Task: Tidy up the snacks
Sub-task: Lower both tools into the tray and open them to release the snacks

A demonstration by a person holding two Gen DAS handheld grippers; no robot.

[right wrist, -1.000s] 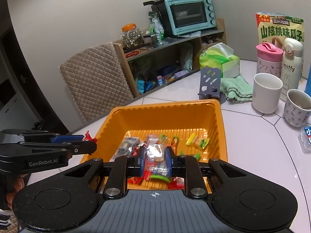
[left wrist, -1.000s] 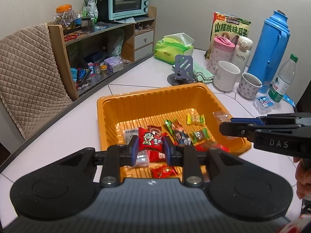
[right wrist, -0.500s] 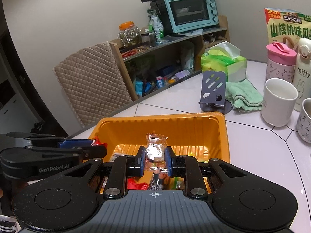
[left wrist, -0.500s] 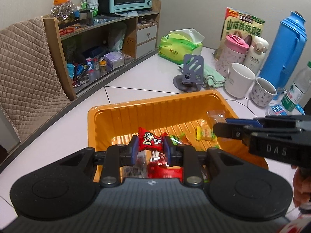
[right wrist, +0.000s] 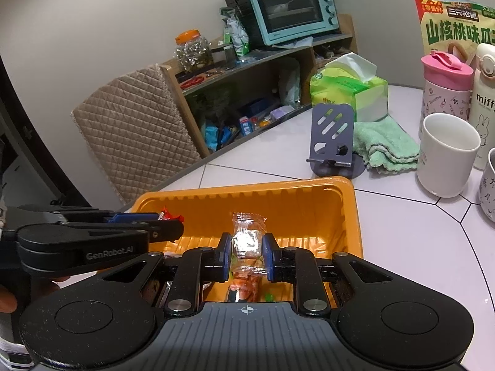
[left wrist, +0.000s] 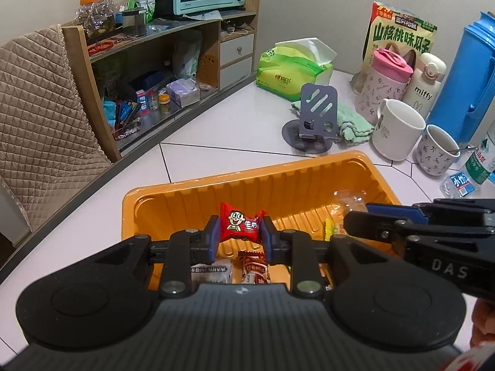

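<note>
Orange tray (left wrist: pixel 185 198): left gripper (left wrist: pixel 239 232) pinches red candy (left wrist: pixel 238 223) above it; right gripper (right wrist: pixel 247 242) clamps clear-wrapped snack (right wrist: pixel 247 238). Loose wrappers (left wrist: pixel 253 270) below mostly hidden behind gripper bodies, print unreadable.

My left gripper (left wrist: pixel 239 236) is matte black, with two round discs on a broad base, a ribbed grey panel bearing a small crosshair mark, silver screw heads on its linkage bars and blue pads (left wrist: pixel 213 238) on the fingertips; its side reads "GenRobot.AI" in pale letters. My right gripper (right wrist: pixel 247 252) is built the same, black with blue pads (right wrist: pixel 268 256) and silver screws, and its side is marked "DAS".
</note>
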